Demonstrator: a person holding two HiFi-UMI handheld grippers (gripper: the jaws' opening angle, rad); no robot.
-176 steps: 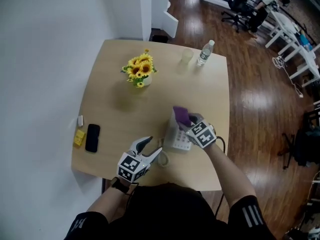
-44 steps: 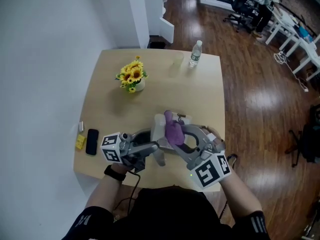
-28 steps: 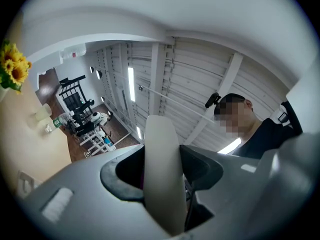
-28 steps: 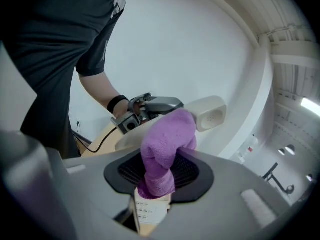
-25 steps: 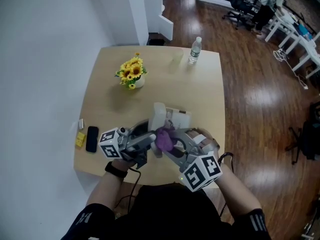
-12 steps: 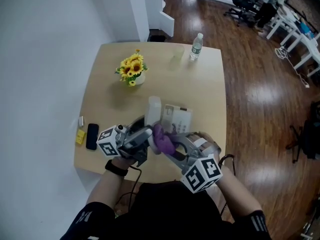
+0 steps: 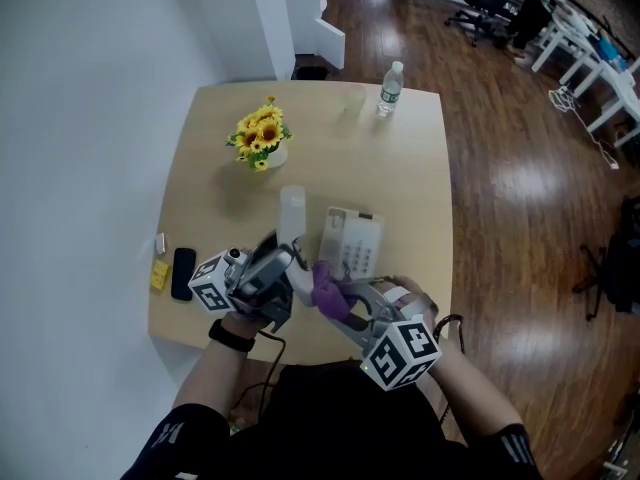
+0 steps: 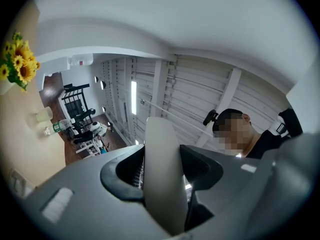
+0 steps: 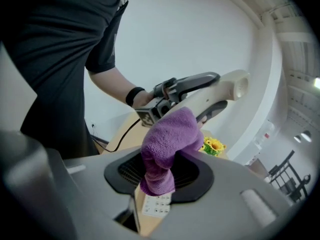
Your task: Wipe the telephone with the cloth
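My left gripper (image 7: 283,262) is shut on the white telephone handset (image 7: 290,216) and holds it up above the table, left of the white telephone base (image 7: 352,240). In the left gripper view the handset (image 8: 162,174) fills the gap between the jaws. My right gripper (image 7: 327,290) is shut on the purple cloth (image 7: 328,288), which presses against the handset's near end. The right gripper view shows the cloth (image 9: 167,144) bunched between the jaws and touching the handset (image 9: 217,90), with the base's keypad (image 9: 156,204) below.
A vase of sunflowers (image 7: 258,138) stands at the back left of the wooden table (image 7: 210,183). A water bottle (image 7: 388,86) and a clear cup (image 7: 351,102) are at the far edge. A black mobile phone (image 7: 183,273) and a yellow item (image 7: 159,275) lie near the left edge.
The left gripper took the handset off the base and lifted it leftward. The right gripper brought the cloth from the base to the handset and slid it toward the near end.
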